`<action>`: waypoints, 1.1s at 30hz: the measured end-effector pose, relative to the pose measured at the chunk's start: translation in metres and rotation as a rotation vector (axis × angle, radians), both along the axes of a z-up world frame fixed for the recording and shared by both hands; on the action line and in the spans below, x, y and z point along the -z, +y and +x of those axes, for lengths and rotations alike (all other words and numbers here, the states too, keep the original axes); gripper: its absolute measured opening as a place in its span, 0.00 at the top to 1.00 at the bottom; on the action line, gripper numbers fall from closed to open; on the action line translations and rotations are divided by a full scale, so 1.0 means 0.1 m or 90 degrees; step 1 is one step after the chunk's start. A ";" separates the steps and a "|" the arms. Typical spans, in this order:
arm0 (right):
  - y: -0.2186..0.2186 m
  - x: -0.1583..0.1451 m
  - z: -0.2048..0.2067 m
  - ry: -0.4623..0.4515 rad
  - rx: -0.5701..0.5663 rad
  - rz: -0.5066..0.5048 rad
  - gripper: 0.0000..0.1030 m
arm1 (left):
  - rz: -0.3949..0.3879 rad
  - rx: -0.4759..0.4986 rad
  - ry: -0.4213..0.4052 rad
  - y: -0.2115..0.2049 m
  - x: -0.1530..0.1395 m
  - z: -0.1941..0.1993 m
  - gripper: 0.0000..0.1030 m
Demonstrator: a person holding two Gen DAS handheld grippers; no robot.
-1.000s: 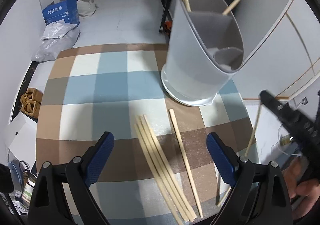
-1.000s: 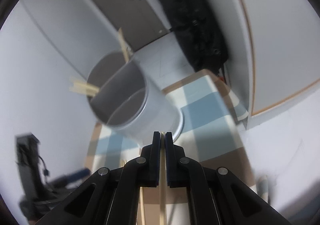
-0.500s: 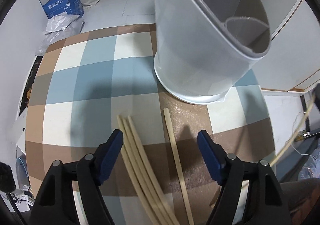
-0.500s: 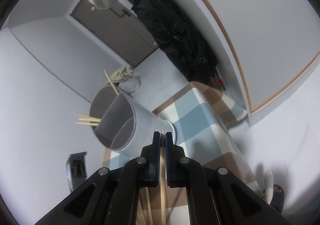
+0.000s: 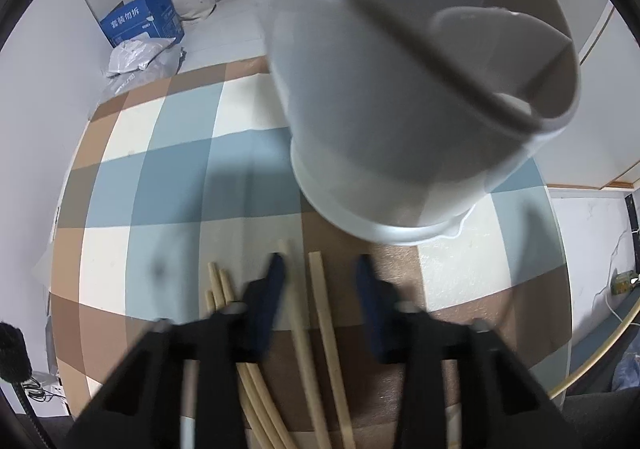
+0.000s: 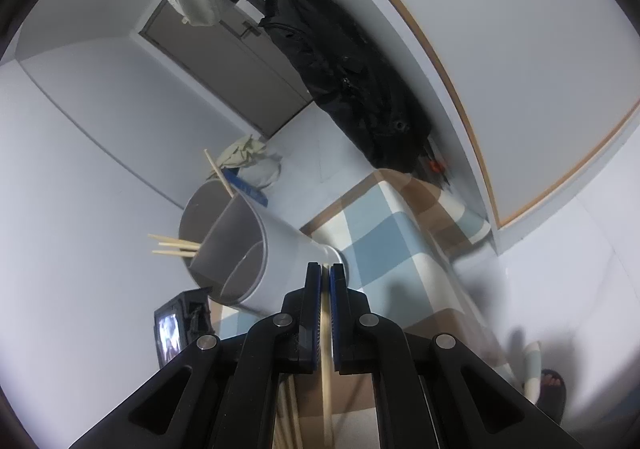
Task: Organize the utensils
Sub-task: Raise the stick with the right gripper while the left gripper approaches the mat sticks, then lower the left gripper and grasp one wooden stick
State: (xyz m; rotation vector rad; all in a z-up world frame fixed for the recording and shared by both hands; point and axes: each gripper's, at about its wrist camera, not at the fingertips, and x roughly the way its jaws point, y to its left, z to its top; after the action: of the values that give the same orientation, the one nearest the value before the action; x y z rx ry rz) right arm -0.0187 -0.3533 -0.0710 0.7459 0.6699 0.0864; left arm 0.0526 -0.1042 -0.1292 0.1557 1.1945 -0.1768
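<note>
The grey utensil holder [image 5: 420, 97] stands on the checked tablecloth [image 5: 168, 177], and everything else is told from it. Behind the holder, on the floor, there is a blue cardboard box [image 5: 140, 21] with a pale plastic bag [image 5: 140, 57] beside it. In the right wrist view, a black jacket [image 6: 344, 61] hangs on the wall behind the holder, and a few chopsticks [image 6: 176, 245] stick out of the holder's far compartment.

Just in front of the holder's base, several loose chopsticks [image 5: 324, 313] lie on the cloth, pointing roughly toward it. The left gripper [image 5: 320, 269] is low over them, its blue pads apart, with two sticks between the pads and the others under the left finger. This view is blurred.

The right gripper [image 6: 326, 273] is raised and points toward the holder's side. Its jaws are pressed together on one chopstick [image 6: 326, 369], which runs back between the pads.
</note>
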 end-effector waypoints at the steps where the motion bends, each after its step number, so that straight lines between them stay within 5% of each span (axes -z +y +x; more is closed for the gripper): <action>1: 0.00 0.00 0.00 0.000 0.000 0.000 0.97 | 0.002 0.002 0.001 -0.02 0.00 -0.01 0.86; 9: -0.01 -0.03 -0.03 -0.010 0.005 -0.005 0.97 | 0.021 0.022 -0.015 -0.14 0.00 -0.12 0.99; 25: 0.04 -0.07 -0.06 -0.016 0.001 -0.017 0.97 | -0.143 -0.039 -0.008 0.41 -0.33 -0.30 1.00; 27: 0.06 -0.08 -0.07 -0.016 -0.001 -0.019 0.97 | -0.136 -0.053 0.000 0.49 -0.32 -0.30 1.00; 29: 0.10 -0.08 -0.07 -0.016 -0.006 -0.025 0.97 | -0.113 -0.061 0.009 0.48 -0.27 -0.28 0.83; 33: 0.18 -0.10 -0.05 -0.016 -0.013 -0.040 0.97 | -0.095 -0.079 0.004 0.62 -0.18 -0.22 0.72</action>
State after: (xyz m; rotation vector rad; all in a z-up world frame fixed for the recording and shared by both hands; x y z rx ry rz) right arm -0.0240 -0.3349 -0.0615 0.6759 0.6529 0.0928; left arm 0.0301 -0.0423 -0.1115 -0.0496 1.1884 -0.1564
